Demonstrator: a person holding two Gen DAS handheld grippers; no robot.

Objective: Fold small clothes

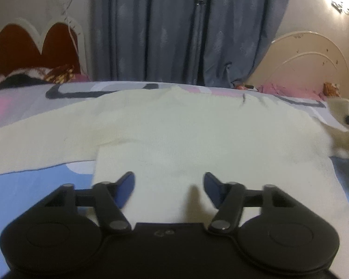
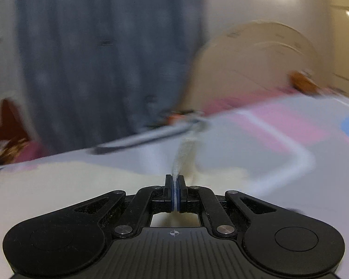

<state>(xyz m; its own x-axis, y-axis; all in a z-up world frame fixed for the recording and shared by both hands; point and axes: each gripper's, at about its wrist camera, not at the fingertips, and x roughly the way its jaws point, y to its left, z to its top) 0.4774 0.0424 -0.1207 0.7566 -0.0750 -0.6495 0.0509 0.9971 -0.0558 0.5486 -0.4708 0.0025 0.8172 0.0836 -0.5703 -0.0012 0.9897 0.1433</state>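
A small cream knitted sweater [image 1: 186, 134] lies flat on the bed, its left sleeve [image 1: 35, 139] spread out to the left. My left gripper [image 1: 169, 181] is open and empty, hovering over the sweater's near hem. At the far right of the left wrist view the right sleeve [image 1: 339, 116] is lifted off the bed. In the right wrist view my right gripper [image 2: 176, 183] is shut on a thin edge of that cream sleeve [image 2: 182, 155], which stretches away from the fingertips. That view is motion-blurred.
The bed carries a patterned sheet [image 1: 30, 186] in blue, pink and grey. Blue-grey curtains [image 1: 174, 30] hang behind. A red and cream headboard [image 1: 35, 46] stands at the left, a cream headboard [image 1: 309, 62] at the right. Rumpled bedding [image 1: 46, 76] lies beyond the bed.
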